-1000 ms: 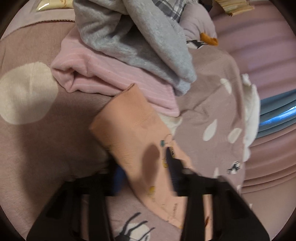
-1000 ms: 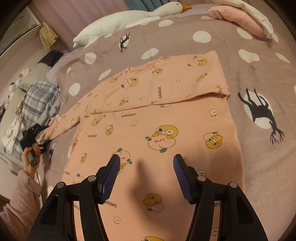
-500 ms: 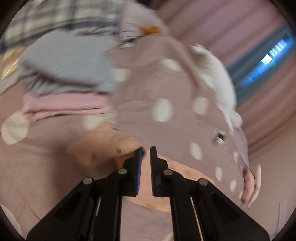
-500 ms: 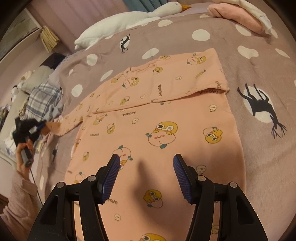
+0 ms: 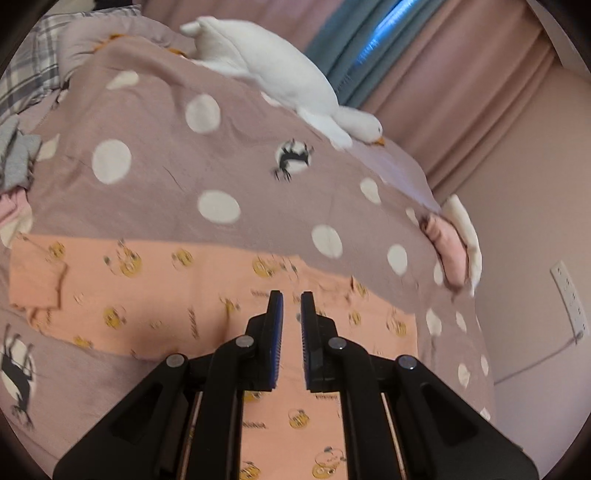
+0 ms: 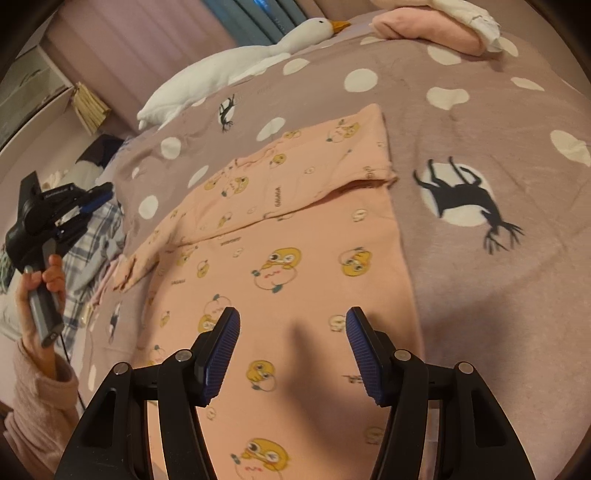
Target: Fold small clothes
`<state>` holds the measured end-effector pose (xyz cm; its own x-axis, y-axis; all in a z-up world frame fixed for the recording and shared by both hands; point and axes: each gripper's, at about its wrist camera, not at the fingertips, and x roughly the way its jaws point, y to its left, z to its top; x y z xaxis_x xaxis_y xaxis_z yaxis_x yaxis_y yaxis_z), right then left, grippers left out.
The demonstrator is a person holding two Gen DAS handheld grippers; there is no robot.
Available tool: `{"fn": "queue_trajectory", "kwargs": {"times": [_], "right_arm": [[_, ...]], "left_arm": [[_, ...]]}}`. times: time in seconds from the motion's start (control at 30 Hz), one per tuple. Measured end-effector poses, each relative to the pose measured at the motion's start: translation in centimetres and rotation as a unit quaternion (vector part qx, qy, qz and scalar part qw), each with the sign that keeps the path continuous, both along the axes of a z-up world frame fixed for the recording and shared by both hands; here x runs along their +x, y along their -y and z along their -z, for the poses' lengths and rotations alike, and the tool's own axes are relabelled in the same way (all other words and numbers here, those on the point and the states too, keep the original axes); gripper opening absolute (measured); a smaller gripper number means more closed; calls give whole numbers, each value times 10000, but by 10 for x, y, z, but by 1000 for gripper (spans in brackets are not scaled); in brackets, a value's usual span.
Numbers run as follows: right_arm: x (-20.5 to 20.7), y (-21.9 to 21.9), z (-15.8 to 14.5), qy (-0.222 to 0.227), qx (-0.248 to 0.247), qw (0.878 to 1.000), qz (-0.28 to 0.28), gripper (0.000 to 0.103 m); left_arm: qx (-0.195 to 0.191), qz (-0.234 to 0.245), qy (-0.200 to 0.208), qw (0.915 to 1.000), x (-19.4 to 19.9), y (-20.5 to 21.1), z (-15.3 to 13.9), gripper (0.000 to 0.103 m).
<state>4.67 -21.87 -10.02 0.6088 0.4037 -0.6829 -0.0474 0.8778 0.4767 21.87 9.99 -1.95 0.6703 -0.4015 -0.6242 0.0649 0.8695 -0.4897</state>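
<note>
A peach child's top with yellow cartoon prints [image 6: 295, 236] lies flat on the bed; its far sleeve [image 6: 303, 166] is folded across the body, and the other sleeve [image 6: 144, 258] stretches left. In the left wrist view the top [image 5: 184, 295] lies below my left gripper [image 5: 291, 299], which is nearly shut with a thin empty gap and raised above the cloth. That gripper also shows at the left of the right wrist view [image 6: 92, 201], held in a hand. My right gripper [image 6: 293, 325] is open and empty over the top's body.
The mauve polka-dot bedspread [image 6: 480, 258] covers the bed. A white goose plush [image 6: 229, 70] lies at the far edge by pink curtains [image 5: 461, 74]. Folded pink and white clothes [image 6: 436, 26] sit far right. A pile of plaid and grey clothes [image 6: 92, 236] is at left.
My left gripper let go of the peach sleeve cuff, closed, lifted away from the clothes pile and swung toward the top's body. My right gripper stayed open and moved slightly closer.
</note>
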Motion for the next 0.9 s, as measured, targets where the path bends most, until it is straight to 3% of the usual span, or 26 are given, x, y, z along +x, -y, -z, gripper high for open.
{"fn": "queue_trajectory", "kwargs": {"times": [0.07, 0.13, 0.2, 0.27, 0.33, 0.47, 0.7, 0.83, 0.9], "right_arm": [[1, 0, 0, -34, -20, 10000, -23, 60], [5, -6, 0, -67, 31, 9999, -154, 60], [11, -17, -2, -73, 138, 9993, -348, 60], [23, -38, -5, -97, 417, 9963, -743, 61], [39, -72, -9, -87, 559, 9911, -1202, 62], [69, -156, -20, 177, 10, 9797, -1999, 62], [119, -327, -37, 669, -776, 9336, -3434, 62], [137, -411, -33, 884, -1487, 9013, -3972, 62], [140, -437, -31, 946, -1644, 8913, -4118, 62]], "left_arm": [[-65, 40, -107, 9999, -3, -1, 9, 14], [-138, -87, -227, 9996, -9, -15, 19, 31], [-214, -392, -298, 9986, -21, -42, 28, 42], [-257, -686, -352, 9967, -34, -71, 35, 47], [-311, -1016, -440, 9934, -50, -105, 44, 54], [-235, -1559, -527, 9861, -87, -156, 54, 59], [-680, -2196, -617, 9713, -143, -214, 74, 59], [-783, -2182, -661, 9705, -157, -222, 79, 59], [-753, -2153, -641, 9715, -161, -224, 80, 59]]}}
